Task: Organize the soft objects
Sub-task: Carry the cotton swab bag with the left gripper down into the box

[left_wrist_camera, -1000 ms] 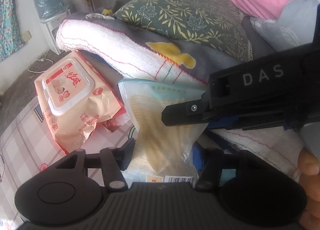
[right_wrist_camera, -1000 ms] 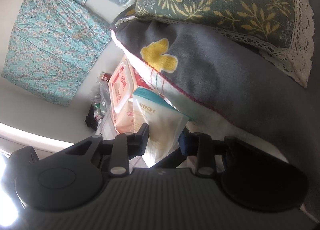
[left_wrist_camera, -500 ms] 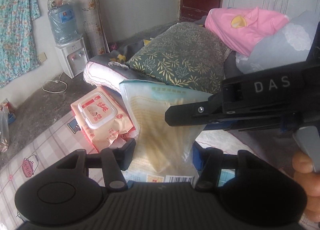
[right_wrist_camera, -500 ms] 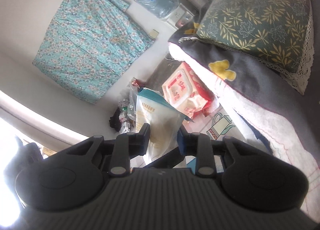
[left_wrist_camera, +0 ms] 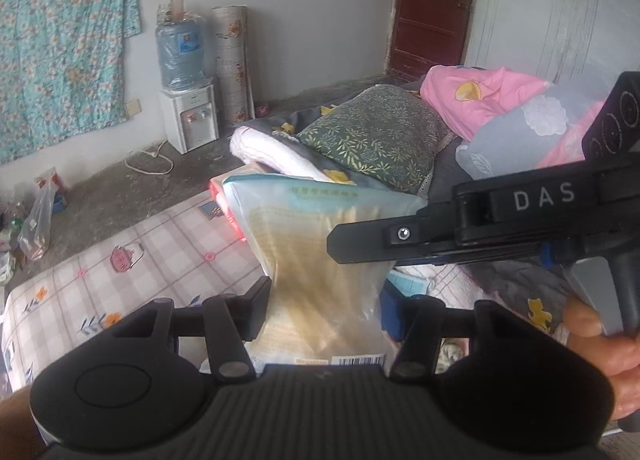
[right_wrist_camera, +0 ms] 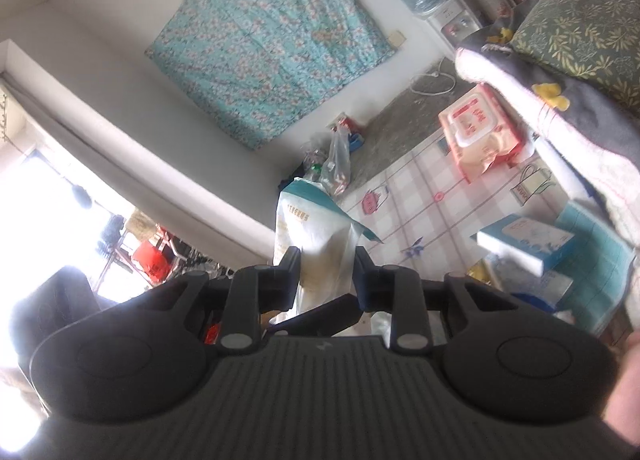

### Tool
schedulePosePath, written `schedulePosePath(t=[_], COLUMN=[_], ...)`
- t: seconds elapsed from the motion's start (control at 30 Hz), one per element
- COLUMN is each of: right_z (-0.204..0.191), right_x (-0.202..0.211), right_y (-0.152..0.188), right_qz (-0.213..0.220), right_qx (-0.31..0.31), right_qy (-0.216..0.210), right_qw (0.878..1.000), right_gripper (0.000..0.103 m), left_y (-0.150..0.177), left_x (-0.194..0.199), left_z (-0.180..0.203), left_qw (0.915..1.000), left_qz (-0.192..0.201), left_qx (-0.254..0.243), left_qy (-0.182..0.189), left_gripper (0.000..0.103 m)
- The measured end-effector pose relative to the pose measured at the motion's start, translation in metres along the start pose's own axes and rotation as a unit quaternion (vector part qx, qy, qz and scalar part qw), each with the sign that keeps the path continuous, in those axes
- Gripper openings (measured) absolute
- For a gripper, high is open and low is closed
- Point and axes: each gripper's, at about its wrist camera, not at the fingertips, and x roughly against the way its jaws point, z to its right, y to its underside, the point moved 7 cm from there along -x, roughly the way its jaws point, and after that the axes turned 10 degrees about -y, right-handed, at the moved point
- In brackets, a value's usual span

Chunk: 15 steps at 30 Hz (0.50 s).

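**Both grippers pinching one tissue pack, held above the bed**

Left wrist view, centre frame: left gripper point(left_wrist_camera: 326, 306) is half spread, its fingers pressed on the two sides of a soft tissue pack point(left_wrist_camera: 316, 244) with a teal top band and a barcode at its near end. Right gripper point(left_wrist_camera: 360, 246) comes in from the right edge, black body lettered "DAS", tip lying across the pack's right side; a hand point(left_wrist_camera: 600, 344) grips its handle at lower right. Pack is clear of the bed sheet point(left_wrist_camera: 160, 256), a plaid print filling lower left. A red-edged wipes pack point(left_wrist_camera: 224, 199) peeks out just behind the tissue pack. Upper right of centre: green leaf pillow point(left_wrist_camera: 380, 139) on a grey-and-white folded blanket point(left_wrist_camera: 272, 147); pink bedding point(left_wrist_camera: 480, 95) further right. Upper left: water dispenser point(left_wrist_camera: 188, 99) against the wall, floral cloth point(left_wrist_camera: 60, 39) hanging beside it.

Right wrist view, centre: right gripper narrowly spread, fingers point(right_wrist_camera: 290, 274) pinching the tissue pack point(right_wrist_camera: 316, 236), which stands up between them. Left gripper's finger point(right_wrist_camera: 324, 316) crosses below the pack. Right half of frame: wipes pack point(right_wrist_camera: 480, 131) flat on the bed sheet point(right_wrist_camera: 420, 195), just beside the folded blanket point(right_wrist_camera: 560, 115); blue-and-white tissue box point(right_wrist_camera: 528, 240) lower right. Leaf pillow point(right_wrist_camera: 588, 15) at upper right, floral cloth point(right_wrist_camera: 272, 31) top centre.
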Motion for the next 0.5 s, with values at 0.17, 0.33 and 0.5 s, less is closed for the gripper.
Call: schedulePosePath(t=[0.17,0.33,0.5], right_z=[-0.056,-0.103,-0.124], right_x=[-0.042,-0.109,-0.181], right_y=[0.048,0.096,0.13], right_qz=[-0.077,-0.16,-0.226], right_qx=[0.013,0.026,0.017], right_qy=[-0.033,-0.055,-0.056], right_qw=[0.996,0.985,0.972], right_gripper=[0.027,0.026,0.026], left_y=[0.048,0.096,0.136], left_x=[0.039,0.058,0.057], left_z=[-0.053,-0.119,-0.183], left_qw=[0.9976,0.9878,0.9725], left_qz=[-0.019,-0.056,-0.09], left_qx=[0.052,0.108,0.169], left_qy=[-0.043,-0.098,-0.132], left_gripper=[0.057,0.057,0.057])
